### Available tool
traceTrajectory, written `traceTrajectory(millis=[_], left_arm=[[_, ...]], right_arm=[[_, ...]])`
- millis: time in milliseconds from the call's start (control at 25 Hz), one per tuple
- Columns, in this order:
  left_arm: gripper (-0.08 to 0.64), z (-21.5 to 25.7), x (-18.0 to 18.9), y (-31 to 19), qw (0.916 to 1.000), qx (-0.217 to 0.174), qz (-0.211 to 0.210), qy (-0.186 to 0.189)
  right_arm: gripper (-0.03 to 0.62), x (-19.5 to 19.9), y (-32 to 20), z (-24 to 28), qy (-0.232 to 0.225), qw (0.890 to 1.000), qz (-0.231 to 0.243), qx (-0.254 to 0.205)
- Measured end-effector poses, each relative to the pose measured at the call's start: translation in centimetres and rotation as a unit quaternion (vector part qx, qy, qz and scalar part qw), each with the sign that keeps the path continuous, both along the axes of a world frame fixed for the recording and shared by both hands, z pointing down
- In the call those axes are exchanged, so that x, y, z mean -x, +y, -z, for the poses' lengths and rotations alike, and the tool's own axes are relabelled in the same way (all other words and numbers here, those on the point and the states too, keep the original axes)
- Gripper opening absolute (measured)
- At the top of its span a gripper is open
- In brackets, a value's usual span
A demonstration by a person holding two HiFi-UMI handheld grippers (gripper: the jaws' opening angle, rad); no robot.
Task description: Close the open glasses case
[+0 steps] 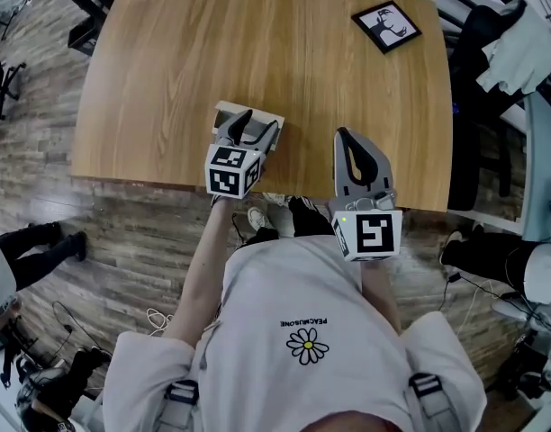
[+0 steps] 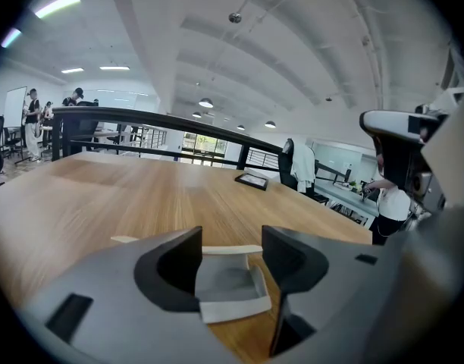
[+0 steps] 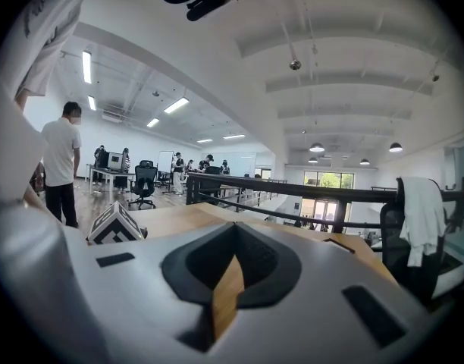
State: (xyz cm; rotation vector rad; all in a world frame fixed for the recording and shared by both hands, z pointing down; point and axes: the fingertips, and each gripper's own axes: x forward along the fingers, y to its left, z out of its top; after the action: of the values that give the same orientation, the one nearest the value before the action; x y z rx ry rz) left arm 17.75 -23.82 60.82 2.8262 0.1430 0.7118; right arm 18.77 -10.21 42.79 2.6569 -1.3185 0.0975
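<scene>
We held the left gripper [image 1: 257, 126] [image 2: 232, 237] low over the wooden table [image 1: 257, 43] [image 2: 141, 196]. Its two dark fingers [image 2: 171, 268] stood well apart, with nothing gripped between them. The glasses case [image 1: 223, 112] [image 2: 228, 279] lay open on the table directly ahead of those fingers. In the left gripper view its grey lining and pale rim filled the gap between them. A pale strip of the case ran on to the outside of the left finger. We could not tell whether either finger touched the case. In the head view the fingers covered most of it, and only its pale corners showed on either side of them.

Our right gripper [image 1: 342, 138] [image 3: 233, 233] hung to the right of the left one, apart from the case. Its fingertips were pressed together and nothing sat between them. Only a thin sliver of table wood showed through the slit behind the tips. The left gripper's marker cube [image 3: 114, 224] [image 1: 232, 171] stood off to the left of those closed fingers.

Far beyond both sets of fingers, a black-framed picture [image 1: 386, 25] [image 2: 251, 179] lay flat near the table's far corner.
</scene>
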Motion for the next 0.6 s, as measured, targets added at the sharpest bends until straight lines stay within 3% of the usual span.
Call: traceTrajectory(millis=[440,600], left_arm=[[0.242,-2.9,3.8,1.4,0.9994,0.009,0.006,-0.032],[0.242,-2.5,4.2,1.1,0.9996,0.009,0.016,-0.023]], right_arm=[[0.009,1.2,-1.0,0.0,0.004,1.000,0.013,-0.002],[0.009,1.5,-1.2,-0.1,0.004,1.000,0.016,-0.003]])
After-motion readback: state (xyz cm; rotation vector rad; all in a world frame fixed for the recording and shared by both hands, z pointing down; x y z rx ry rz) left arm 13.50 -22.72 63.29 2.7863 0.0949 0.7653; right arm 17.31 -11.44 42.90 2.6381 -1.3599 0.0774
